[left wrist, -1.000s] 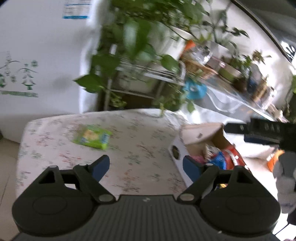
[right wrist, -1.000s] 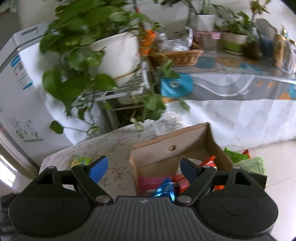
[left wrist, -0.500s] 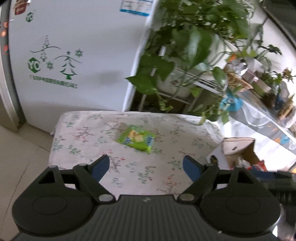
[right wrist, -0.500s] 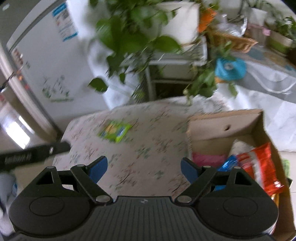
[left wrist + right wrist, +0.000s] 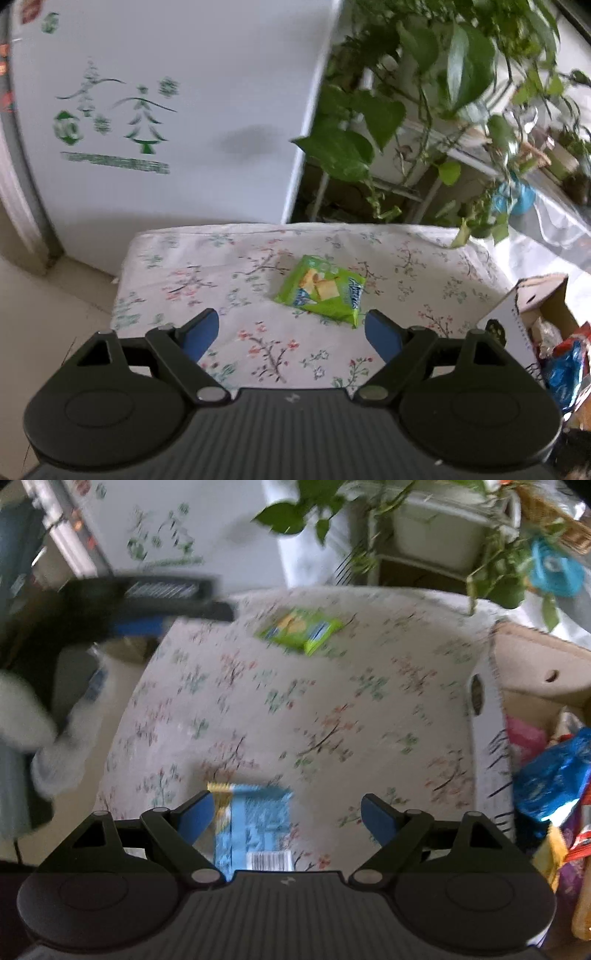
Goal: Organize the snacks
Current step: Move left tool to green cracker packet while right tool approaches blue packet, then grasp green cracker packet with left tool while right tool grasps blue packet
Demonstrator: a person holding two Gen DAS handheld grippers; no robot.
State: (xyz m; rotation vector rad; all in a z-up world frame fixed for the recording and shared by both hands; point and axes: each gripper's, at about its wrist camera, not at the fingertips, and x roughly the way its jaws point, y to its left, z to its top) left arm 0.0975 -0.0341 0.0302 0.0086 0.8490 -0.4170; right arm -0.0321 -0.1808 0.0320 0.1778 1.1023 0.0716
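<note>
A green snack packet point(image 5: 322, 291) lies flat on the flowered tablecloth point(image 5: 258, 350), just ahead of my left gripper point(image 5: 291, 332), which is open and empty. In the right wrist view the same green packet point(image 5: 300, 630) sits at the table's far side. A light blue packet point(image 5: 255, 827) lies near the front edge, under and between the fingers of my open right gripper point(image 5: 288, 818), apart from the pads. The left gripper point(image 5: 147, 594) shows blurred at the upper left of that view.
A cardboard box point(image 5: 532, 672) holding several bright snack bags point(image 5: 550, 775) stands at the table's right end. A white fridge point(image 5: 166, 110) and leafy potted plants point(image 5: 424, 92) rise behind the table. Floor lies to the left.
Both grippers have swung left and tilted down toward the table. The green packet now sits close before the left gripper; the blue packet has come into view under the right gripper.
</note>
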